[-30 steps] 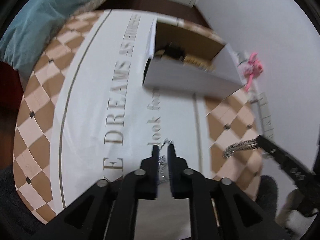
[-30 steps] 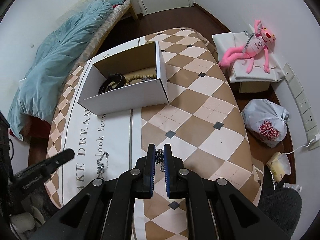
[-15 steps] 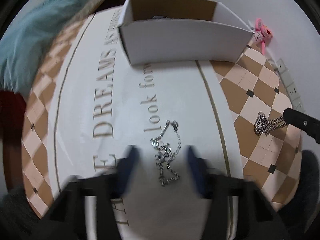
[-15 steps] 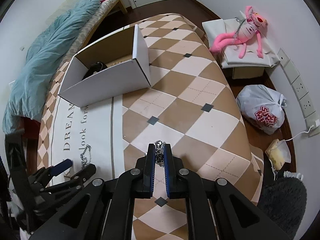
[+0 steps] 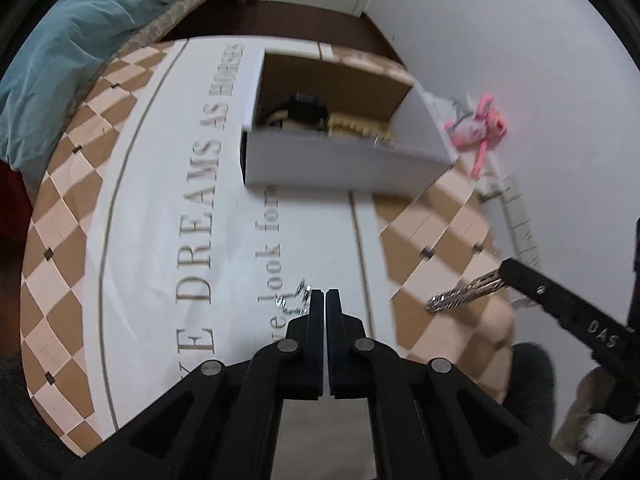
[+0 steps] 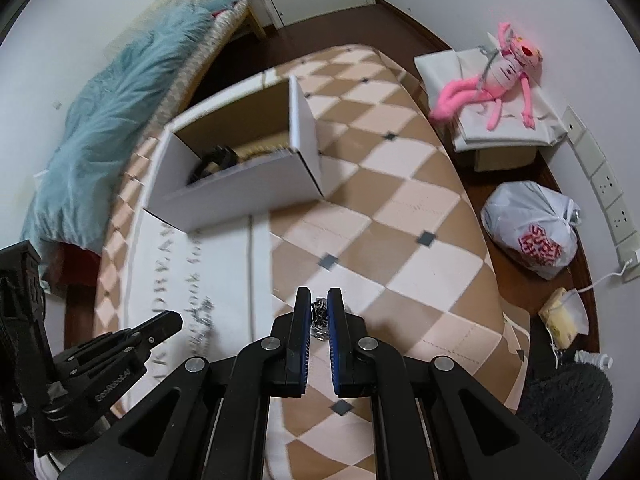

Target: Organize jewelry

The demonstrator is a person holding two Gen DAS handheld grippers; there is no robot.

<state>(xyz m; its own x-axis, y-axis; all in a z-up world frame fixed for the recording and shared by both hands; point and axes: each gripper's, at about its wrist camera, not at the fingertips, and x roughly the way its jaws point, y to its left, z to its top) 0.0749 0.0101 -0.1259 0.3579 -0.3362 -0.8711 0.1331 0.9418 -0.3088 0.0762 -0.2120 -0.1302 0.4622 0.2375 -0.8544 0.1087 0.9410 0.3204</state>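
Observation:
A white cardboard box (image 5: 344, 164) (image 6: 248, 184) stands on the patterned table and holds a black band (image 5: 306, 110) and beaded jewelry (image 5: 360, 130). My left gripper (image 5: 324, 294) is shut, and a thin silver necklace (image 5: 294, 300) hangs from its tips just above the cloth; the necklace also shows in the right wrist view (image 6: 202, 314). My right gripper (image 6: 319, 300) is shut on a thick silver chain (image 6: 319, 316), seen in the left wrist view (image 5: 464, 292) held above the table's right side.
The table cloth (image 6: 380, 216) has a brown diamond pattern and a white band with lettering. A bed with a teal blanket (image 6: 120, 108) lies to the left. A pink plush toy (image 6: 496, 84), a white plastic bag (image 6: 532, 232) and a dark rug (image 6: 568, 408) are on the right.
My left gripper, open around the thin necklace half a second ago, has closed on it and lifted. My right gripper still holds the thick chain and has shifted slightly.

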